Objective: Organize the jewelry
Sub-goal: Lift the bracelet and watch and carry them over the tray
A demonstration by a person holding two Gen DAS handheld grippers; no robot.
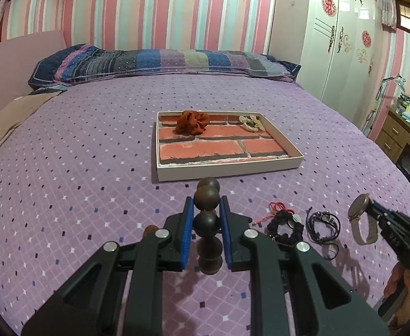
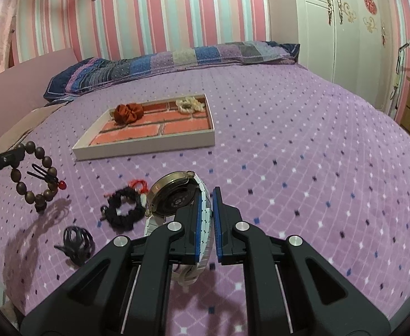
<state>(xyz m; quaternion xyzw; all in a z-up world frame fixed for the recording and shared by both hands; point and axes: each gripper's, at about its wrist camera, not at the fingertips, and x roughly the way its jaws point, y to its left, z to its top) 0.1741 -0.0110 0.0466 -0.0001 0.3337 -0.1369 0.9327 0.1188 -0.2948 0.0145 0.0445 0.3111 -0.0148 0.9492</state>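
My left gripper [image 1: 206, 210] is shut on a brown wooden bead bracelet [image 1: 207, 218], held above the purple bed; the bracelet also shows in the right wrist view [image 2: 37, 177]. My right gripper [image 2: 207, 218] is shut on a white-strap wristwatch [image 2: 174, 196], also seen in the left wrist view [image 1: 363, 218]. A shallow tray [image 1: 227, 168] with a brick-pattern floor lies ahead, holding a rust-red scrunchie [image 1: 192, 122] and a cream scrunchie [image 1: 251, 122]. A black scrunchie [image 2: 124, 210], a red cord [image 2: 138, 184] and a black cord bracelet [image 2: 77, 239] lie on the bed.
The purple dotted bedspread [image 2: 303, 154] spreads all around. A striped pillow [image 1: 160, 63] lies at the head by the striped wall. A white wardrobe [image 1: 339, 33] and a wooden desk [image 1: 398, 134] stand to the right.
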